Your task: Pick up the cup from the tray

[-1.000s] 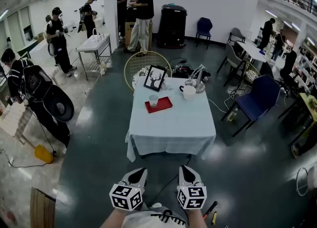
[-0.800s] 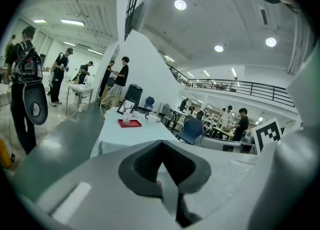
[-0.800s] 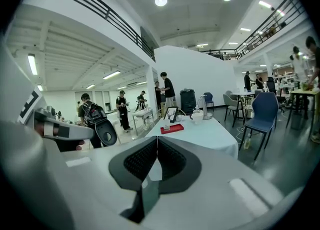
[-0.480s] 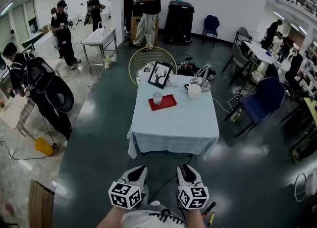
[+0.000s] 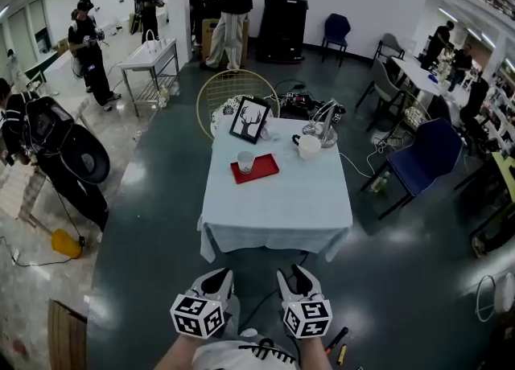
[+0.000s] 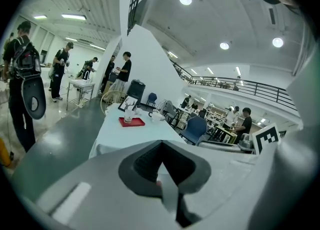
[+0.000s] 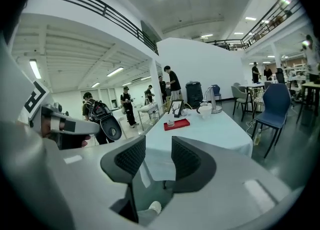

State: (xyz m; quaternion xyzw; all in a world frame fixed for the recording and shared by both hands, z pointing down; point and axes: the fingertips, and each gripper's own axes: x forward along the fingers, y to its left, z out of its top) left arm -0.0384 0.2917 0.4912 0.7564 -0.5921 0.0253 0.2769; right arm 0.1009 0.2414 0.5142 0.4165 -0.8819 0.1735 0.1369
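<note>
Over the last second the right hand-held gripper [image 7: 152, 156] had just been opening: its two dark pads stood a narrow way apart with nothing between them, only floor and the counter's cloth showing through the gap. The left hand-held gripper [image 6: 161, 146] had its jaws brought together on nothing. In the head view the counter [image 5: 273, 203] sat slightly larger and nearer than a second earlier, and both hand-held grippers had edged forward with it, so the person seemed to be walking up and readying the right side for the grasp, though the approach was far from finished. The red tray [image 5: 263, 170] lay on the far left part of the counter, and the cup [image 5: 245, 162] stood upright on the tray's left end, untouched and well apart from both hand-held grippers. Behind the tray stood a framed deer picture [image 5: 250, 121]. To the tray's right were a white jug [image 5: 308, 146] and a desk lamp [image 5: 324, 119], near enough to mind on a reach from that side. A round wire chair [image 5: 233, 91] stood beyond the picture, a blue chair [image 5: 425, 154] well to the tray's right, off the counter, and people stood far behind and to the tray's left. Between the person and the tray lay bare dark floor and most of the counter's cloth, so the reach would probably call for coming right up to the near edge.
</note>
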